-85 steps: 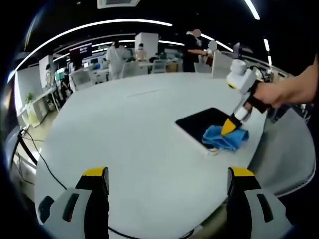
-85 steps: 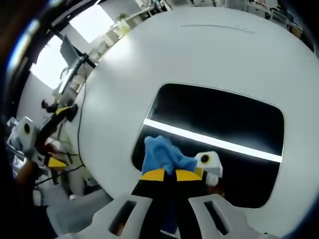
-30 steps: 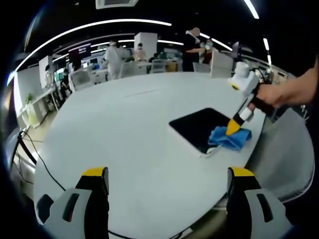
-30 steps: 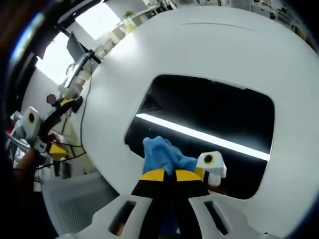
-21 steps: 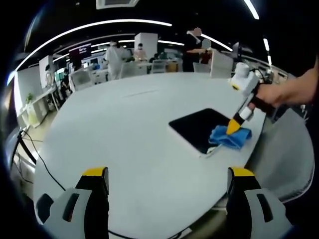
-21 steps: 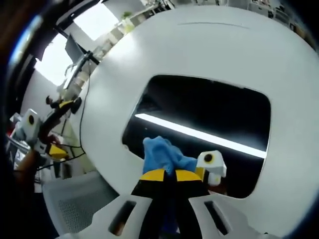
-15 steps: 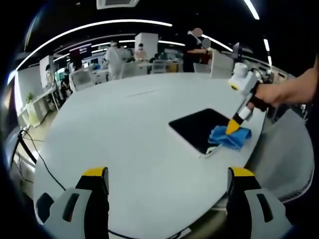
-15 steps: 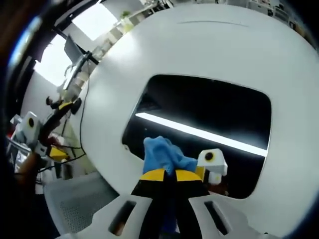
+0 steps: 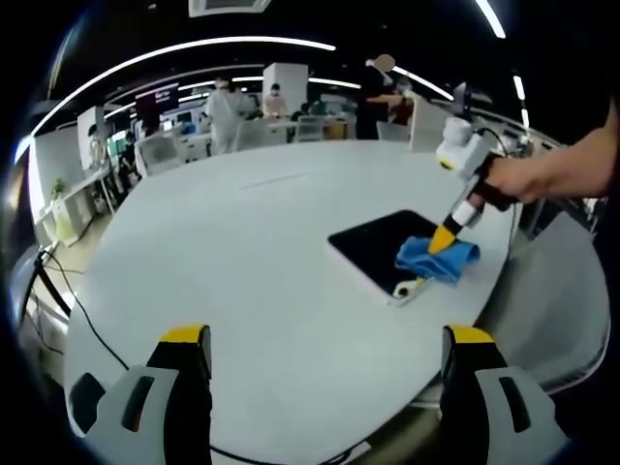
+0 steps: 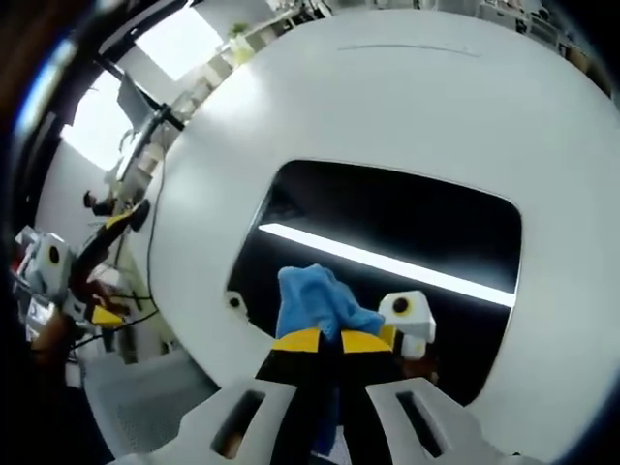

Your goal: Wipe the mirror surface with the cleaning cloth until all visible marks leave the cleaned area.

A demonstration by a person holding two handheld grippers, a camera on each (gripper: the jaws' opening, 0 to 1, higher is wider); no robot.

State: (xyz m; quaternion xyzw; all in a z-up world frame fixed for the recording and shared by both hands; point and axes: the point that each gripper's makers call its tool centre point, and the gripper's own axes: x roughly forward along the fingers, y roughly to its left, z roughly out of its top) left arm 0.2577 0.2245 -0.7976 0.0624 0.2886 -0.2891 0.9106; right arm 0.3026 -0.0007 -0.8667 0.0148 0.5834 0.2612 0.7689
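Cloth on mirror
My right gripper clamps the cloth on the mirror near the table edge; my left gripper hangs open.

cloth on mirror, mirror on table

Right gripper view: the cleaning cloth covers part of the mirror; we cannot tell whether marks lie beneath. The cloth's lower part is hidden between the right gripper jaws. Left gripper view: distant people are too small to describe.
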